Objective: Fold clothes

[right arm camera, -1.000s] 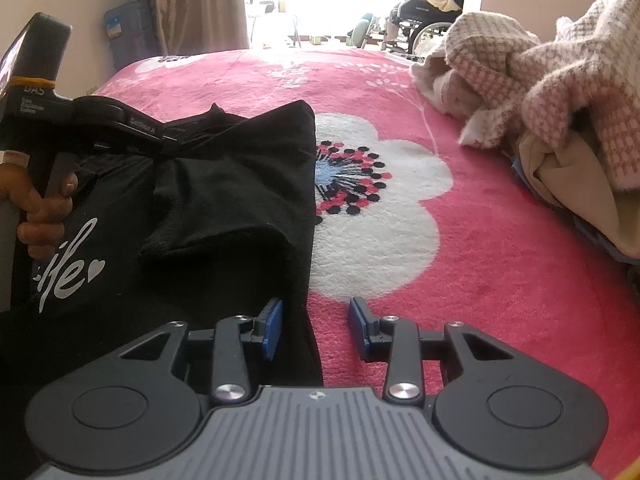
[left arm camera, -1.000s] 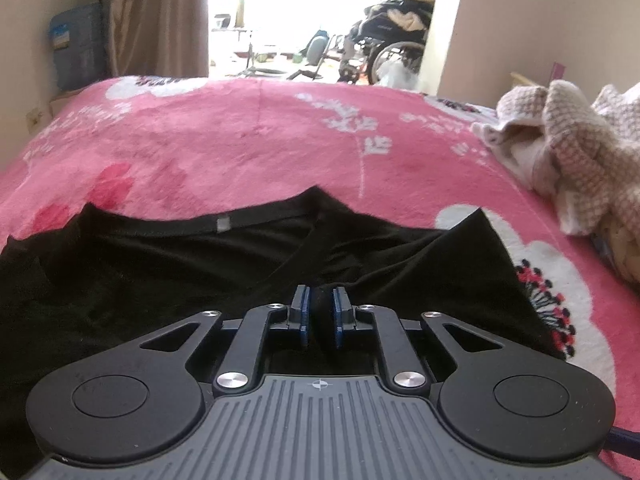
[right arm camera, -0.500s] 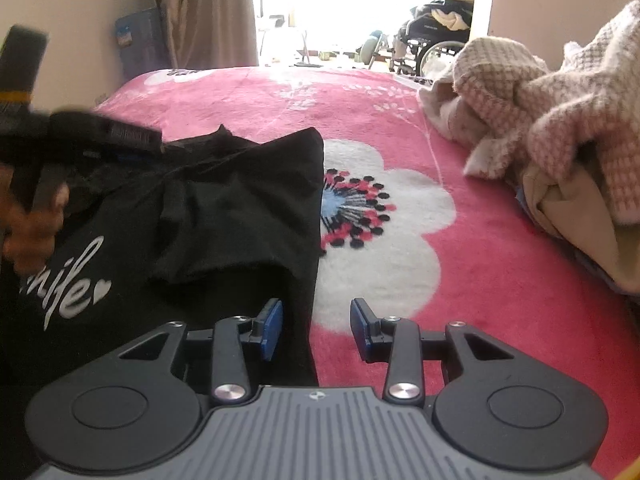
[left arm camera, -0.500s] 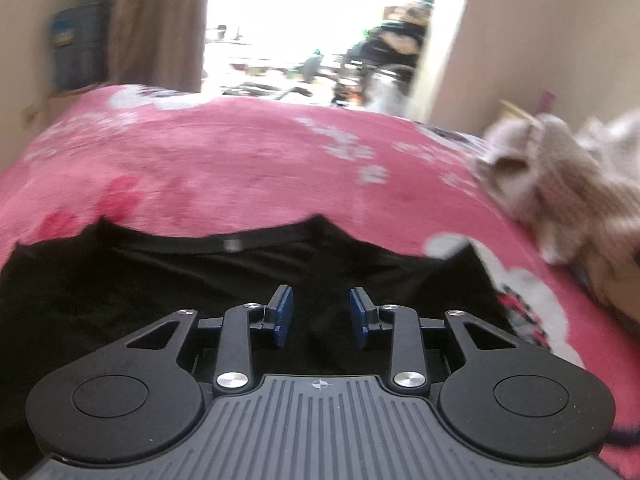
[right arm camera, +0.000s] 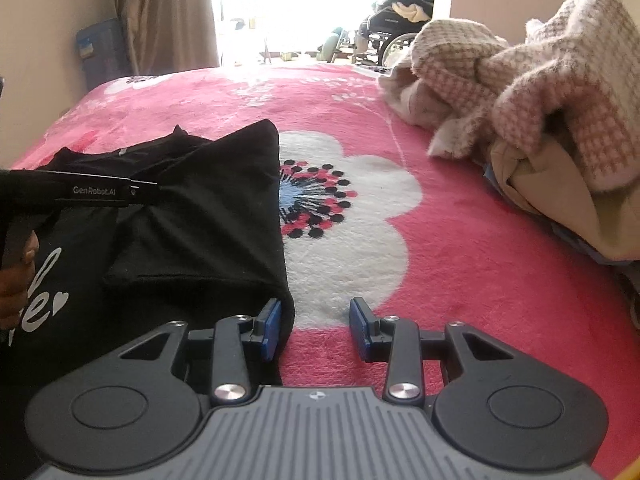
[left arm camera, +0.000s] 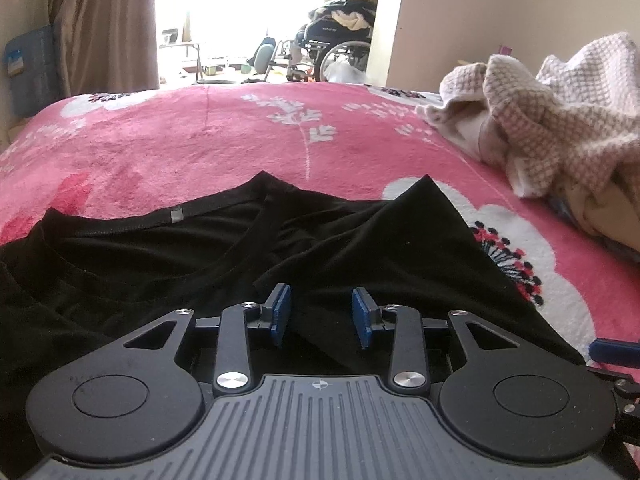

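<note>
Surface: bed covered by a pink floral blanket (left arm camera: 224, 144), plush, with white flower and sprig prints.

Room, left to right: blue container (left arm camera: 30, 70) against the left wall; brown curtain (left arm camera: 108, 24); bright doorway with a wheelchair (left arm camera: 340, 48) piled with clothing beyond it; beige wall at right.

Item 1: black T-shirt (left arm camera: 160, 256), lying flat on the near left part of the blanket, collar toward the doorway, grey neck label showing. Right sleeve folded inward over the body. White lettering (right arm camera: 40, 304) visible on the chest in the right wrist view.

Item 2: left gripper (left arm camera: 320, 316), low over the folded sleeve, blue pads apart, nothing between them. A hand (right arm camera: 16, 276) grips its handle.

Item 3: right gripper (right arm camera: 316, 328), jaws apart and empty, straddling the shirt's right edge; left pad over black cloth, right pad over the blanket.

Item 4: heap of checked knit laundry (right arm camera: 520, 92) on the bed's right side, well apart from the shirt.

Open room: bare blanket between shirt and heap, and beyond the collar to the far edge.
</note>
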Motion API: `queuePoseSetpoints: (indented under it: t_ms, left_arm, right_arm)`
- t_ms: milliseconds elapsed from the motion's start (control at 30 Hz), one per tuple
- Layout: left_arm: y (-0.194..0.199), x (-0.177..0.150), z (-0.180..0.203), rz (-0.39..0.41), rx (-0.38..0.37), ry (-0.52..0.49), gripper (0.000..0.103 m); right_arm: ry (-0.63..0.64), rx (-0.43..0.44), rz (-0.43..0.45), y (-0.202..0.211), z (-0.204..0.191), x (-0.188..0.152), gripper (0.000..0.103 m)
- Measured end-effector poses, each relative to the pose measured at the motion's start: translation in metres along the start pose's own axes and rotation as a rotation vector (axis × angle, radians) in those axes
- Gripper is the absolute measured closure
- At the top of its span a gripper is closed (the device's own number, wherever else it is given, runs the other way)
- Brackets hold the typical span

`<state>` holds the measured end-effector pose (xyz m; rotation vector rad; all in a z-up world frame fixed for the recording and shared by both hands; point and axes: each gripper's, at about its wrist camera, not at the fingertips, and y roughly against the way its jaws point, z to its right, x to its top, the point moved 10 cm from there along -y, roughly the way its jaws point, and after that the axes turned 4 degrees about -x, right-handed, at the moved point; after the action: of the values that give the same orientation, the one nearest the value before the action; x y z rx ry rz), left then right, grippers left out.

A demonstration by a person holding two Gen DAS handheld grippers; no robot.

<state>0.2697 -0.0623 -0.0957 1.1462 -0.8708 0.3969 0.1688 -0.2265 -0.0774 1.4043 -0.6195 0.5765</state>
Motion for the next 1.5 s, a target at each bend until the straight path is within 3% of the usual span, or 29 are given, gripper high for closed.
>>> queuePoseSetpoints:
  t_ms: [200,333,500,633,733,900,1100,1233,1333,1400,1500]
  left_arm:
    - [0.021,0.003,0.003,0.039,-0.012,-0.059,0.065]
    - [0.041,-0.002,0.021,0.06,-0.082,-0.158,0.064]
    - [0.043,-0.025,0.055,0.007,-0.188,-0.264,0.064]
    - [0.041,-0.038,0.06,-0.021,-0.208,-0.275,0.064]
    - [0.04,-0.047,0.062,-0.035,-0.219,-0.281,0.064]
    - [0.042,-0.052,0.06,-0.028,-0.226,-0.299,0.063]
    - [0.042,-0.054,0.062,-0.017,-0.222,-0.32,0.063]
    - [0.042,-0.055,0.06,-0.015,-0.227,-0.317,0.062]
    - [0.042,-0.054,0.059,-0.016,-0.234,-0.31,0.061]
    - [0.041,-0.054,0.059,-0.018,-0.239,-0.305,0.061]
    - [0.041,-0.054,0.057,-0.019,-0.245,-0.3,0.061]
  right_arm:
    - [-0.011,0.039,-0.01,0.018,0.006,0.001,0.064]
    - [-0.022,0.089,0.057,0.033,0.004,0.019,0.064]
    - [0.001,0.168,0.08,0.014,-0.017,0.04,0.082]
    - [0.077,0.223,-0.015,-0.011,-0.03,0.019,0.084]
    - [0.121,0.244,-0.032,-0.006,-0.029,0.019,0.084]
    - [0.059,0.3,0.039,-0.014,-0.028,0.072,0.084]
    - [0.058,0.313,0.057,-0.084,-0.053,0.118,0.084]
    - [-0.025,0.204,0.027,-0.133,-0.033,0.129,0.084]
    - [-0.14,0.239,0.049,-0.125,-0.021,0.138,0.084]
    - [-0.084,0.285,0.092,-0.102,-0.032,0.141,0.084]
    - [0.012,0.412,0.068,-0.082,-0.063,0.131,0.083]
